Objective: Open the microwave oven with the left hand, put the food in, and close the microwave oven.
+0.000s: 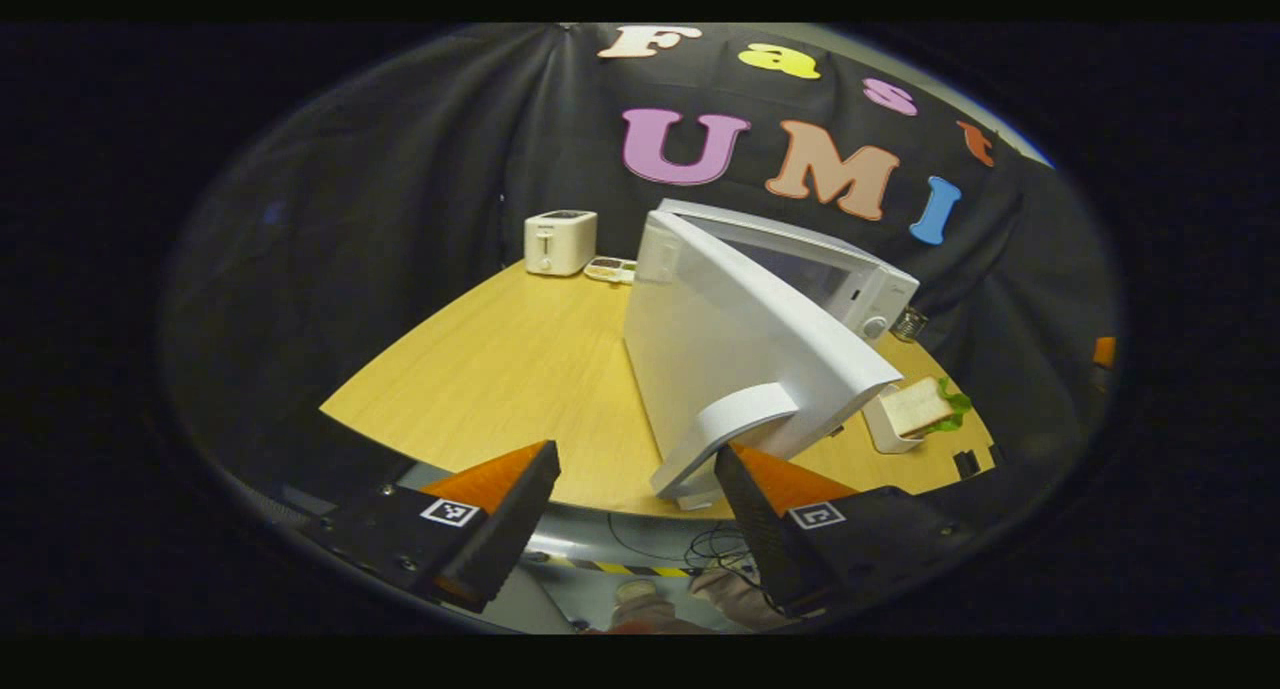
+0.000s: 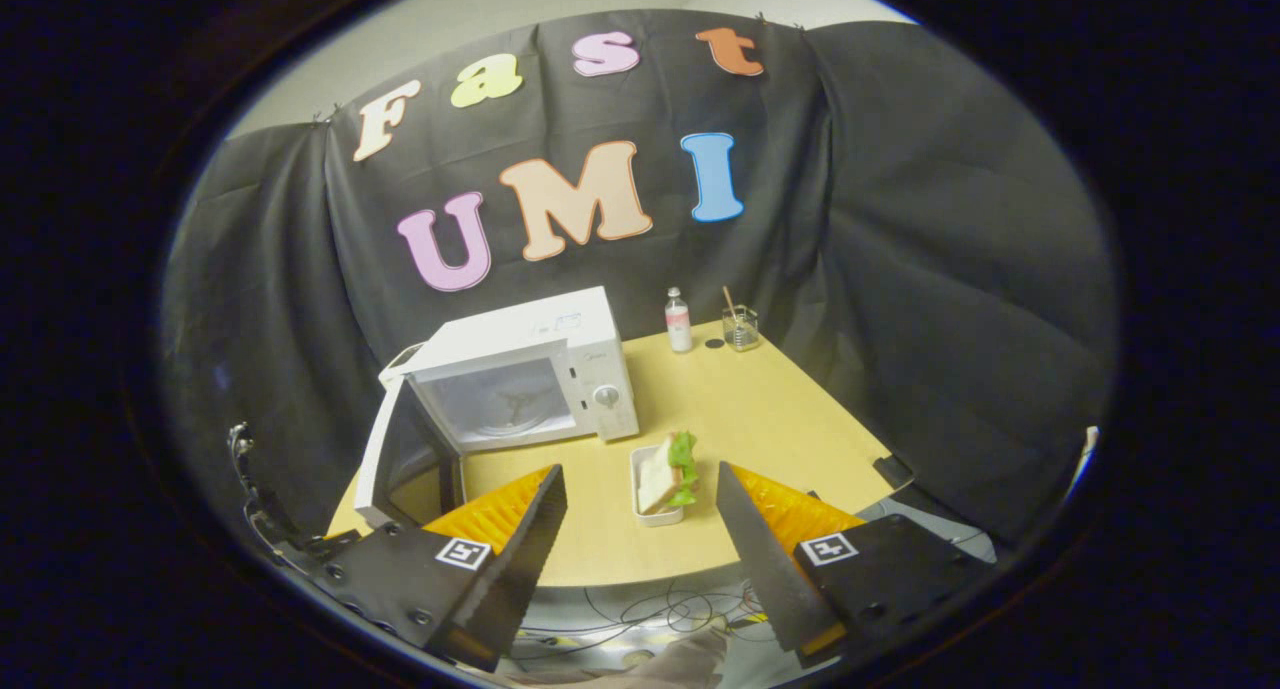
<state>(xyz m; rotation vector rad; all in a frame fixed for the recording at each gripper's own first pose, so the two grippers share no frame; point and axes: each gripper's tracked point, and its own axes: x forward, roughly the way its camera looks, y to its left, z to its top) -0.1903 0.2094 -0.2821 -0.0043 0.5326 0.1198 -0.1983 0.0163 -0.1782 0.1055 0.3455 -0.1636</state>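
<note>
Tabletop (image 2: 760,409) microwave (image 2: 530,369) faces front, door (image 2: 385,459) swung open leftward.

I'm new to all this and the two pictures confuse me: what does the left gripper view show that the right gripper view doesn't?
Left gripper view: a toaster and a small snack tray at the far edge of the table, plus the outer face of the open microwave door with its curved handle. Right gripper view: a bottle, a glass holding a stick, and the open cavity with its turntable. Shared: the microwave, its door swung open, the sandwich in its white container, and the table.
</note>
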